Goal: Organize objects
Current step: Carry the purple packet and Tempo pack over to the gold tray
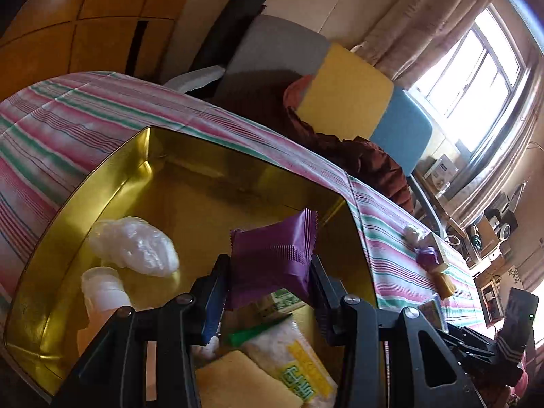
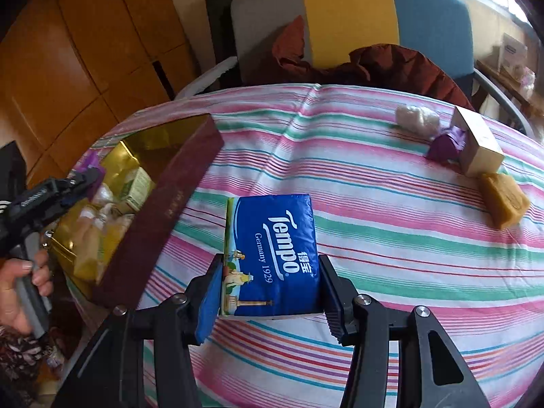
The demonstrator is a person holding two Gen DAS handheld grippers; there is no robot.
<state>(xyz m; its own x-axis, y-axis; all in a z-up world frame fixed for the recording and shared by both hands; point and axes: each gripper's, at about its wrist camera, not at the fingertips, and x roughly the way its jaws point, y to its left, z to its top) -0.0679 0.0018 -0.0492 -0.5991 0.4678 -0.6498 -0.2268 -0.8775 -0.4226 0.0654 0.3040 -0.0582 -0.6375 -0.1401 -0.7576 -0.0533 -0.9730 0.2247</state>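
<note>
Two tools each pinch a packet: the left tool [image 1: 270, 284] holds a purple sachet [image 1: 273, 258] above the gold tin [image 1: 68, 204], whose items at 6 o'clock are partly hidden behind the fingers. The right tool [image 2: 270, 287] grips a blue tissue pack [image 2: 272, 255] over the striped table [image 2: 391, 204], with the tin at 9 o'clock.

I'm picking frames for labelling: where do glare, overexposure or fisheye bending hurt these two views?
Left wrist view: the window is blown out white, and the gold tin walls throw glare. Right wrist view: even light, Tempo tissue pack print sharp, but the striped tablecloth bows strongly toward the edges.
</note>
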